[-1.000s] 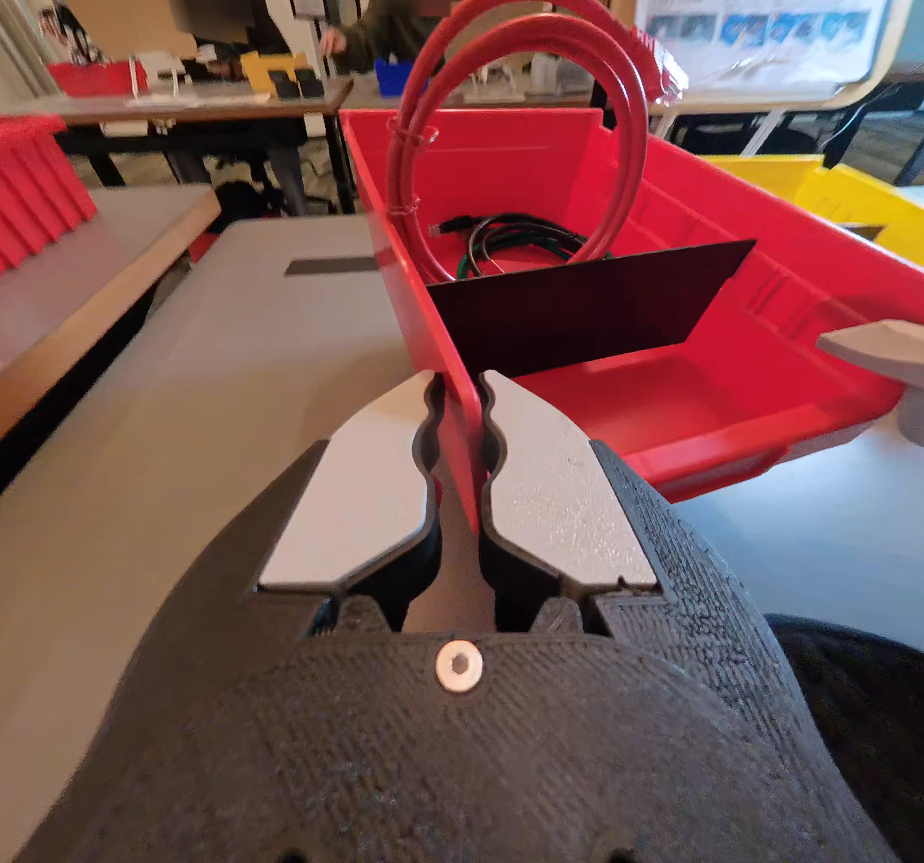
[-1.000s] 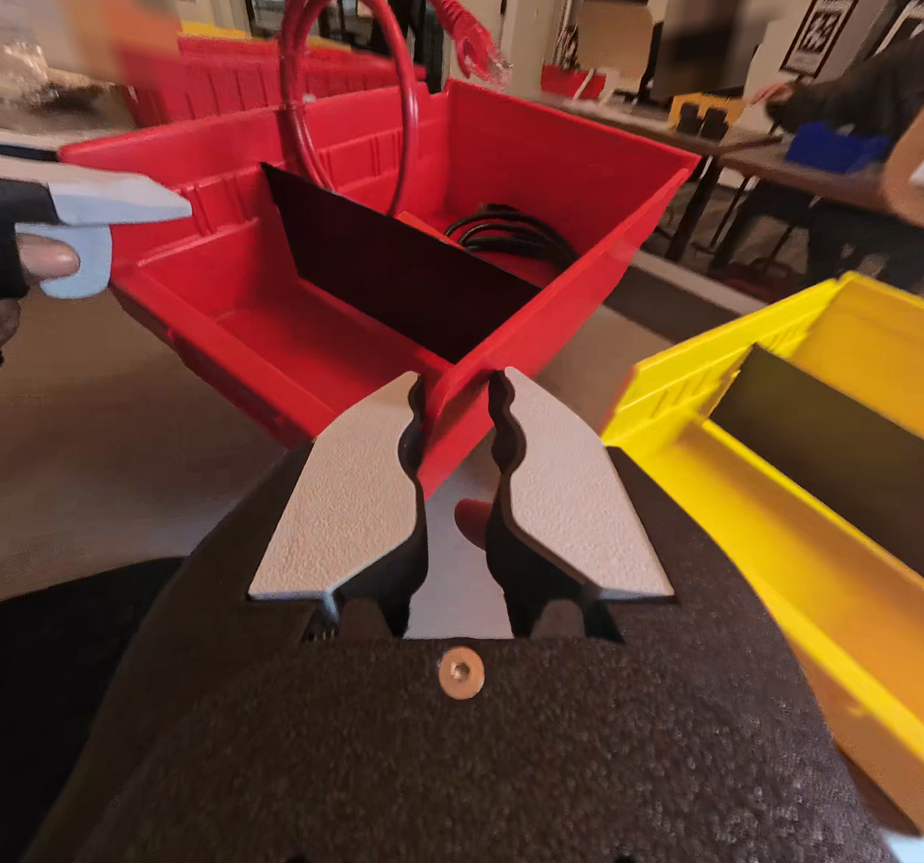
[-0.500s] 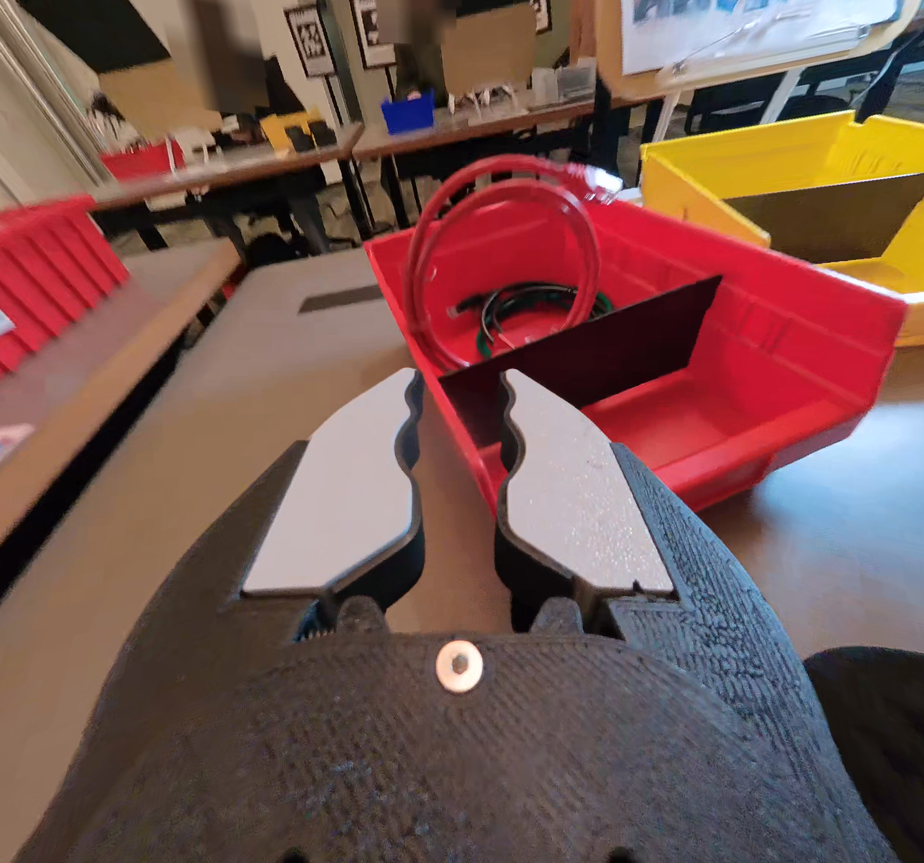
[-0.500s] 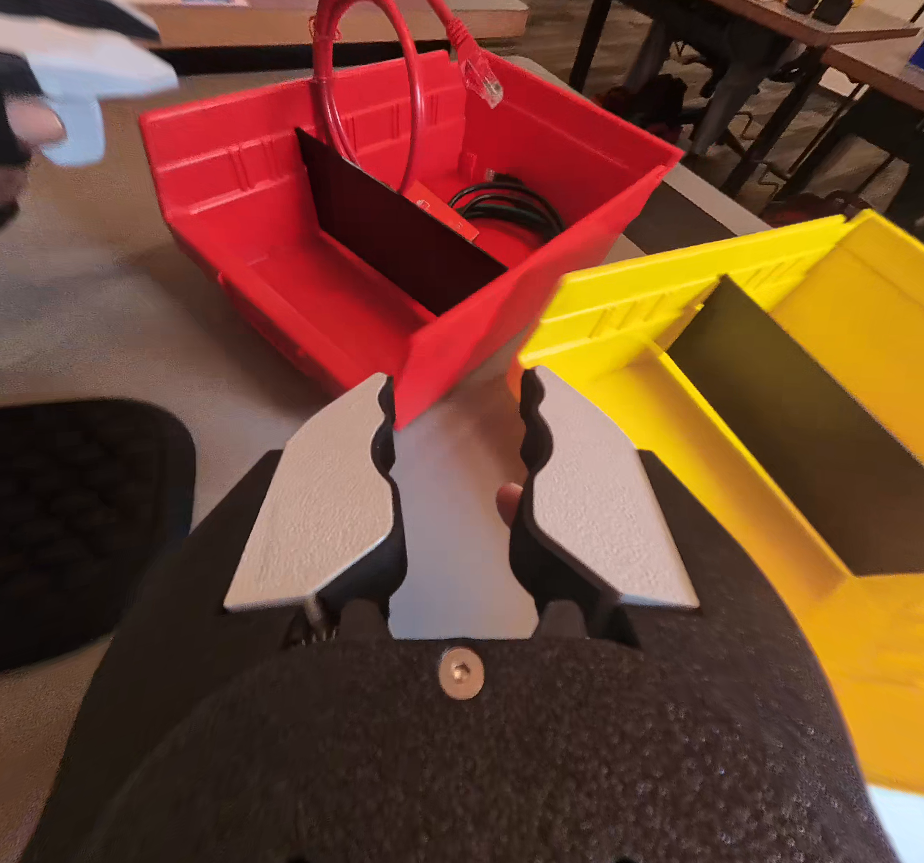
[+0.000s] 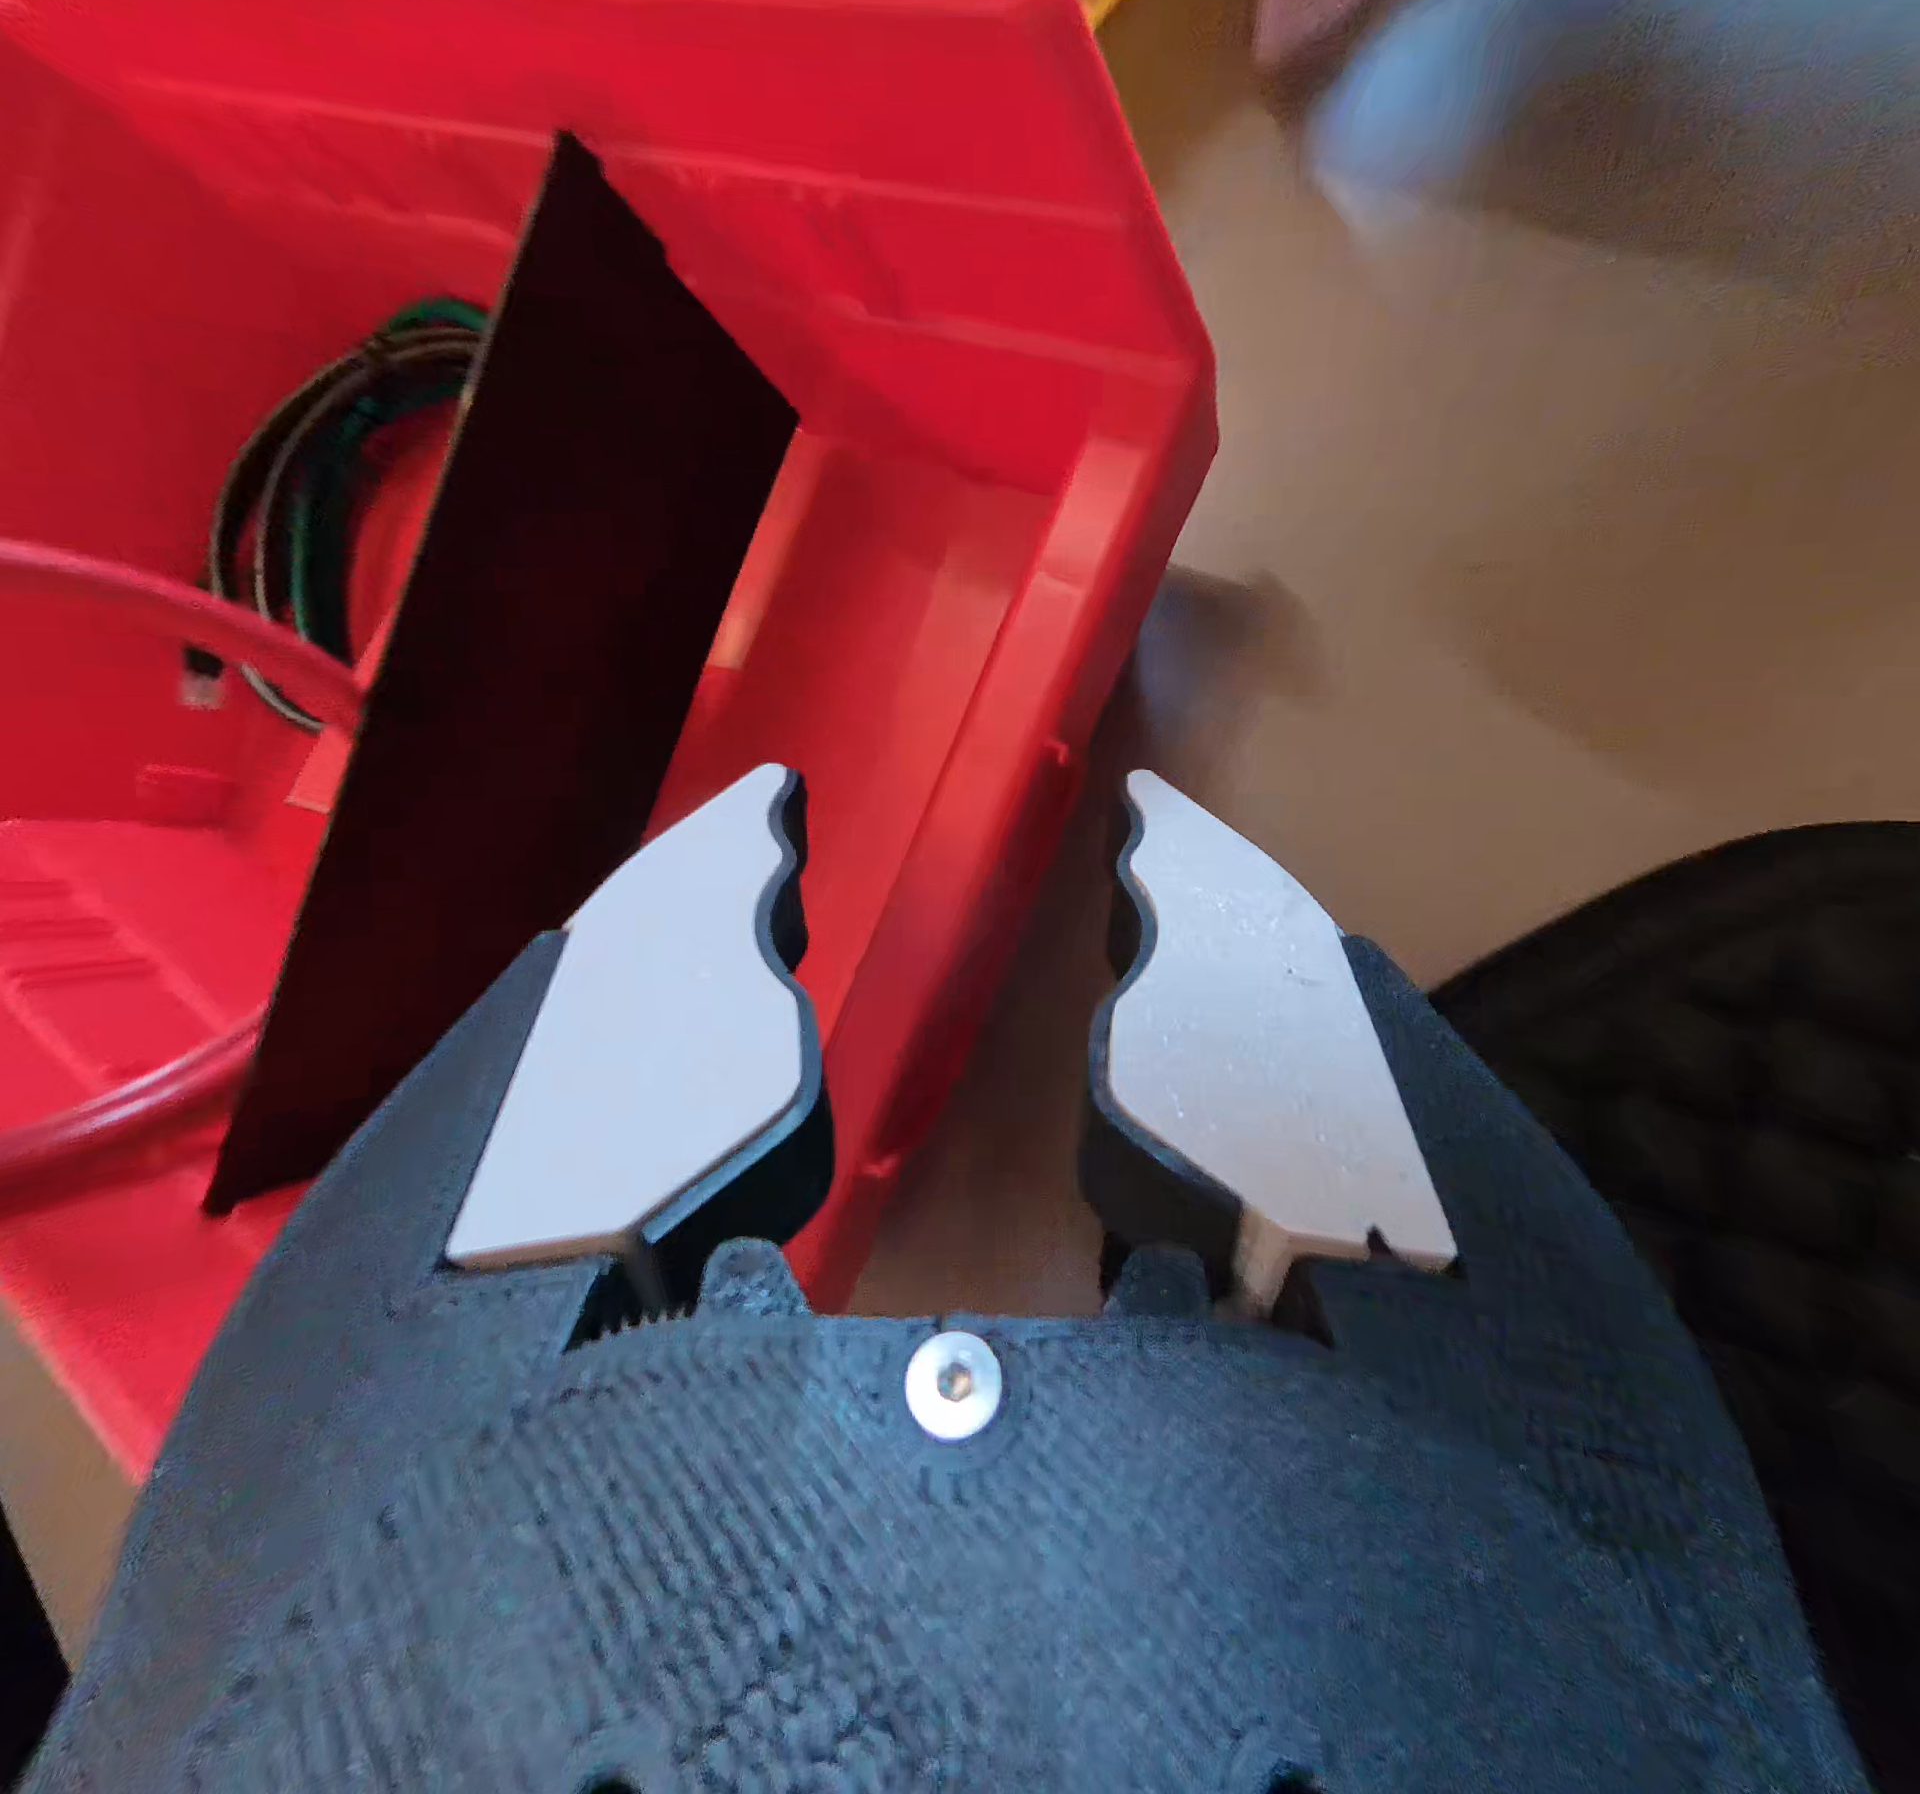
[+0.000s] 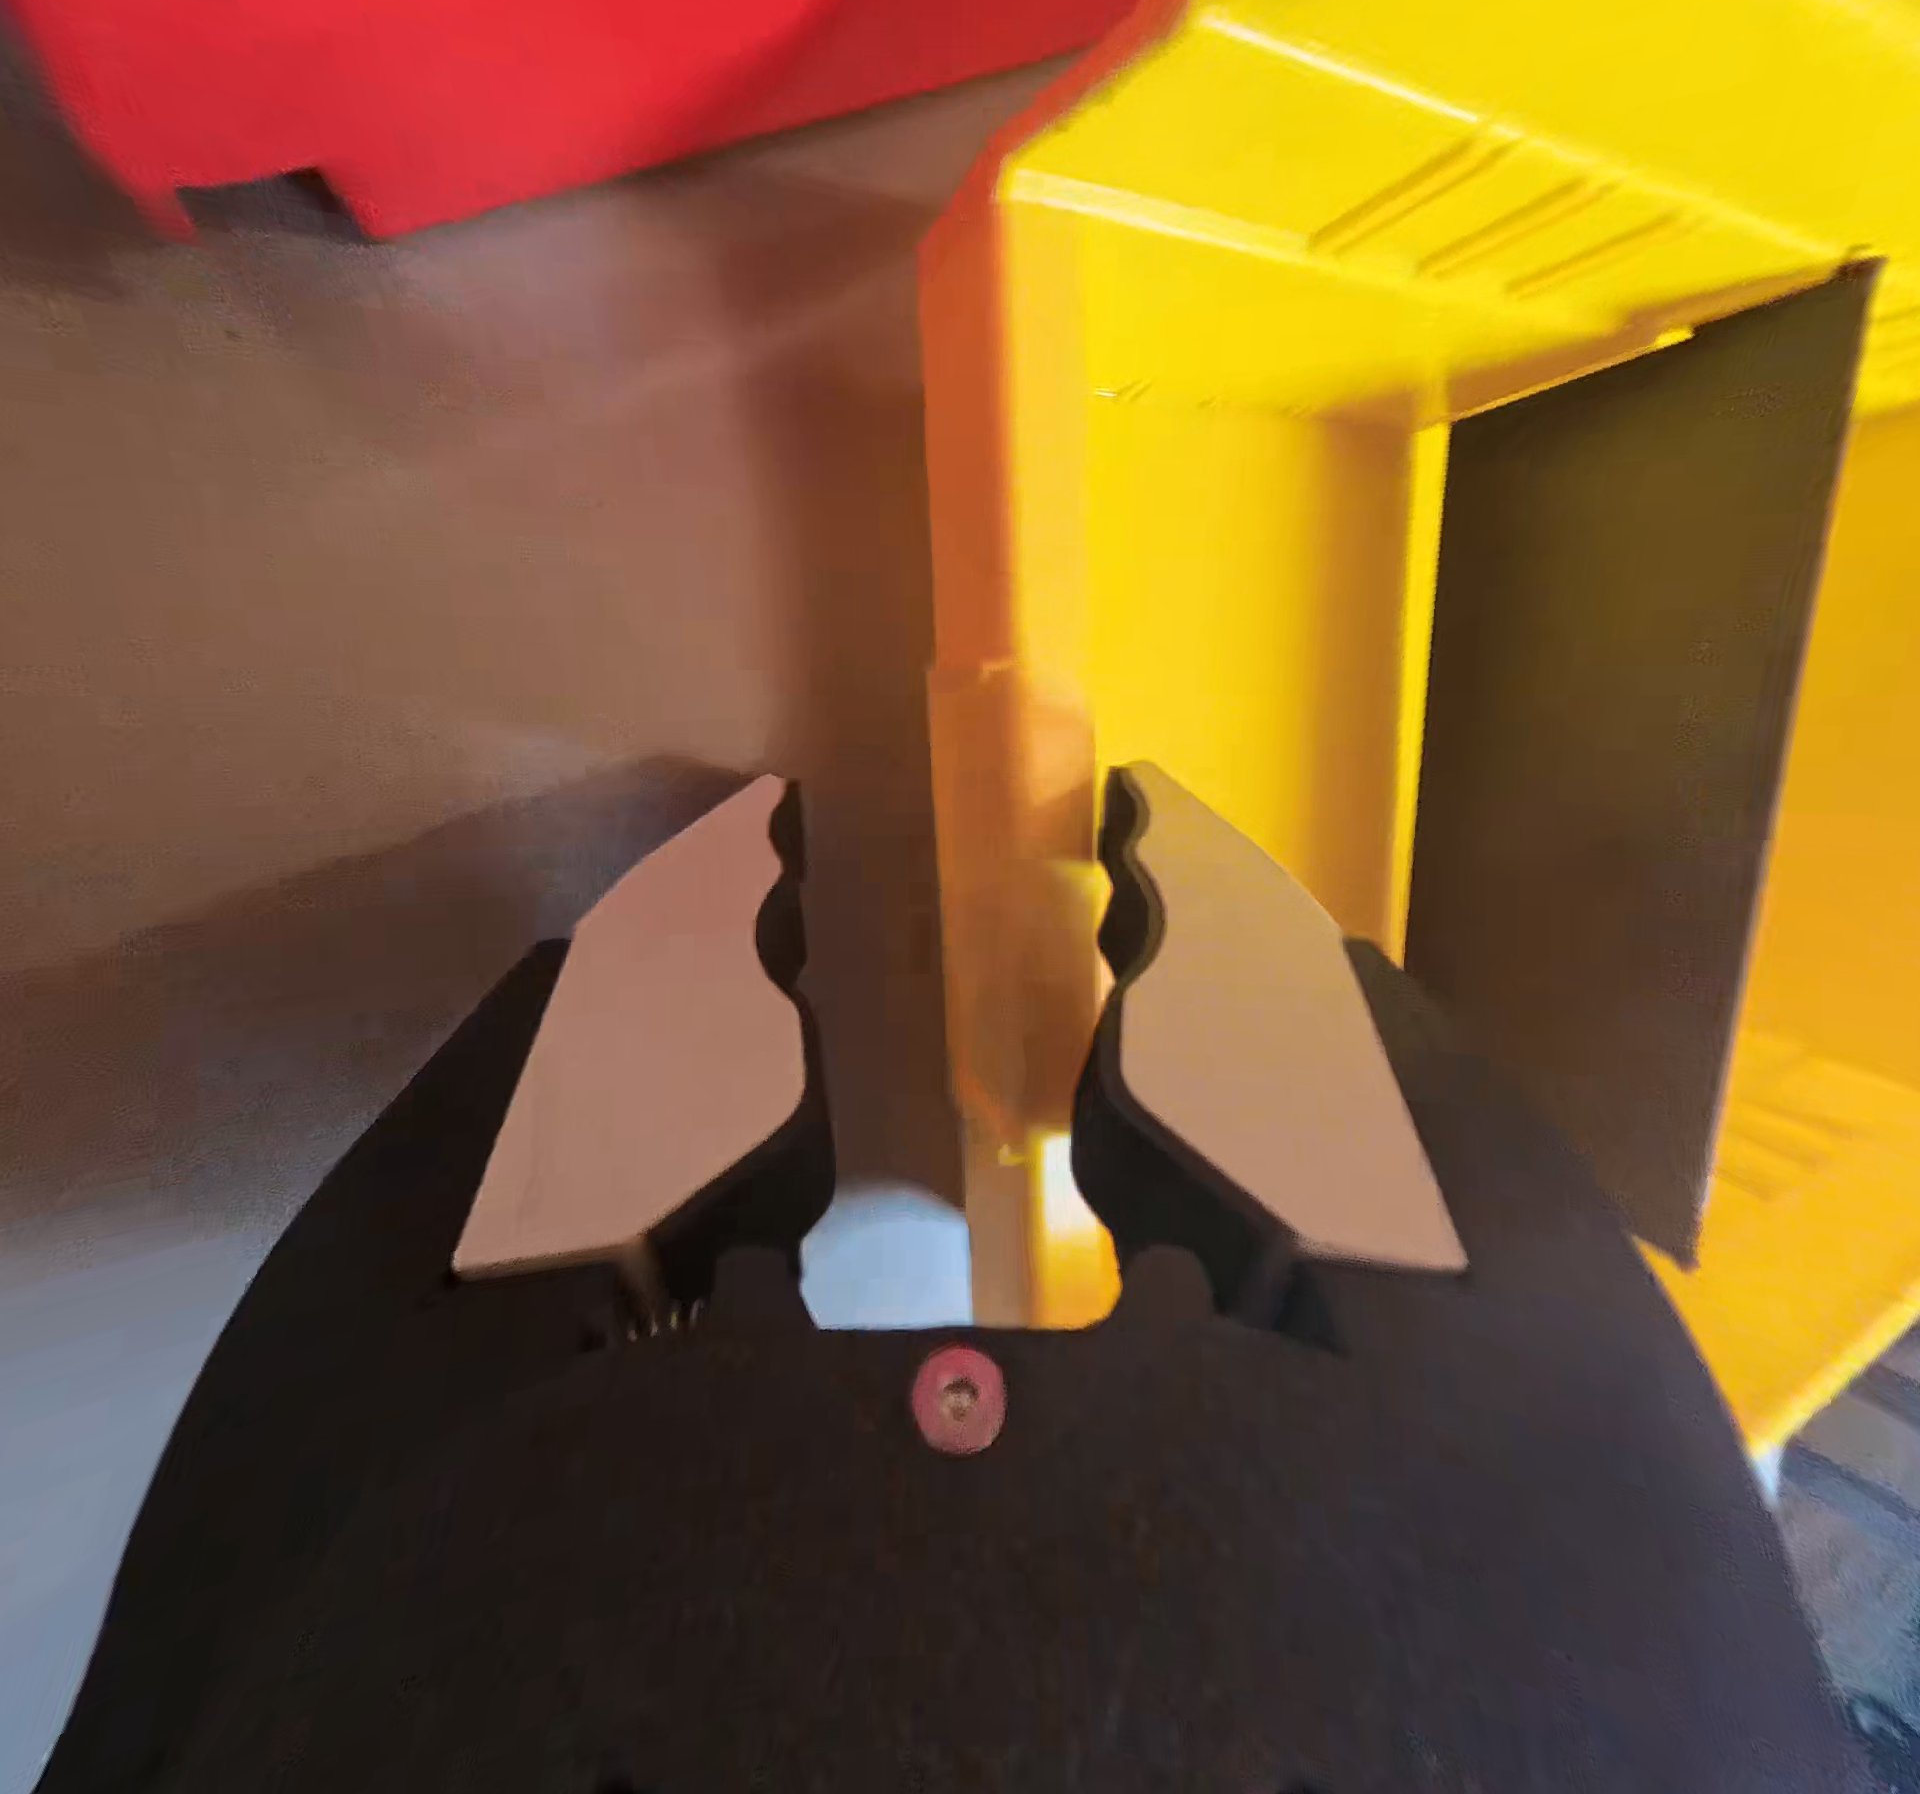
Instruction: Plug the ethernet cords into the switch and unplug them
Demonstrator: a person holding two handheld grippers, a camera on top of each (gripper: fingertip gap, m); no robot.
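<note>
In the left wrist view a red bin (image 5: 1039, 217) stands on the brown table, split by a black divider (image 5: 540, 664). A coiled red ethernet cord (image 5: 156, 612) and a dark coiled cord (image 5: 312, 518) lie in its far compartment. My left gripper (image 5: 961, 788) is open and empty over the bin's near corner, one finger inside the wall and one outside. In the right wrist view my right gripper (image 6: 951, 788) is open, straddling the corner wall of a yellow bin (image 6: 1299, 186) without clamping it. No switch is in view.
The yellow bin holds a dark divider (image 6: 1621, 705). The red bin (image 6: 468, 9) shows blurred at the top of the right wrist view, with bare brown table (image 6: 416, 549) between the bins. A blurred blue and skin-coloured shape (image 5: 1558, 51) is at the upper right of the left wrist view. Tip to tip, the grippers are about 20 cm apart.
Both grippers let go of the red bin's walls and opened wide. The left has tipped down over the bin's corner. The right has swung over to the yellow bin's corner.
</note>
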